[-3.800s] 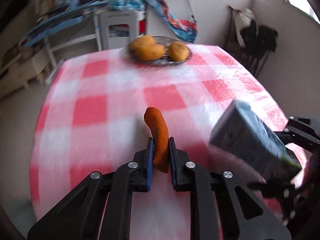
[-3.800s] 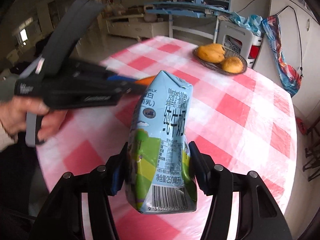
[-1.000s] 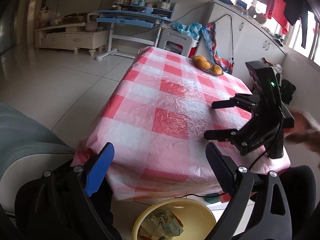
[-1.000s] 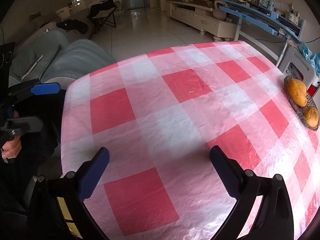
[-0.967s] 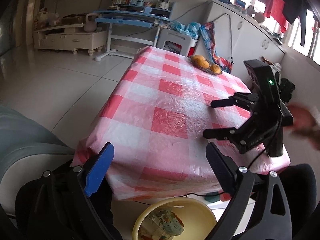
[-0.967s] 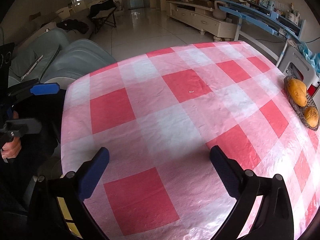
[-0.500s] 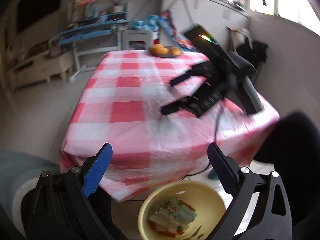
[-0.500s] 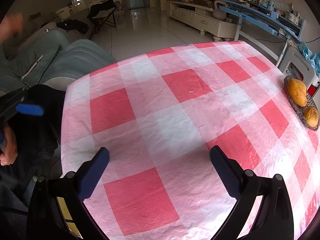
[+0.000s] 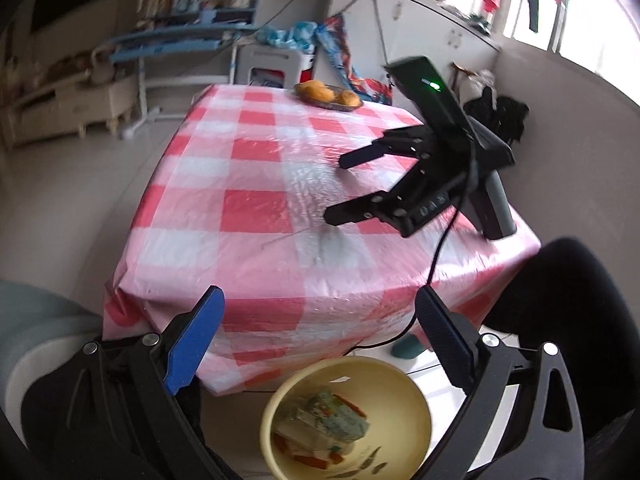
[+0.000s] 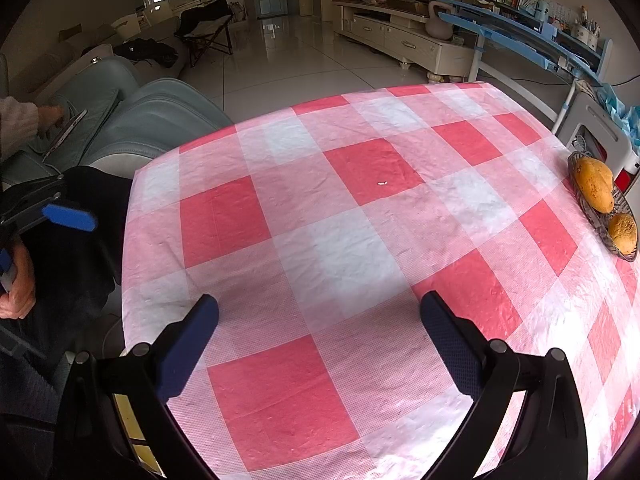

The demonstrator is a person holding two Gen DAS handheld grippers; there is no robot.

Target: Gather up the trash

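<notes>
Left wrist view: I am holding my left gripper (image 9: pixel 316 344) wide open, empty, above the round yellow plastic basin (image 9: pixel 416 396) below the checked table's (image 9: pixel 256 216) edge; the crumpled carton and orange scraps (image 9: pixel 324 428) are lying inside it, seemingly collected.

Right wrist view: my right gripper (image 10: pixel 320 340) is resting spread open on that table, empty, with only the glass fruit dish (image 10: pixel 604 208) at its far edge.

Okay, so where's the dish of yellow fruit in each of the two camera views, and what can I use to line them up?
Left wrist view: the fruit dish sits upper centre, at the far end of the checked tablecloth, beyond the right gripper.
Right wrist view: the fruit dish is at the far right edge, partly cut off.
Shared landmark: the white stool just behind the dish.
</notes>
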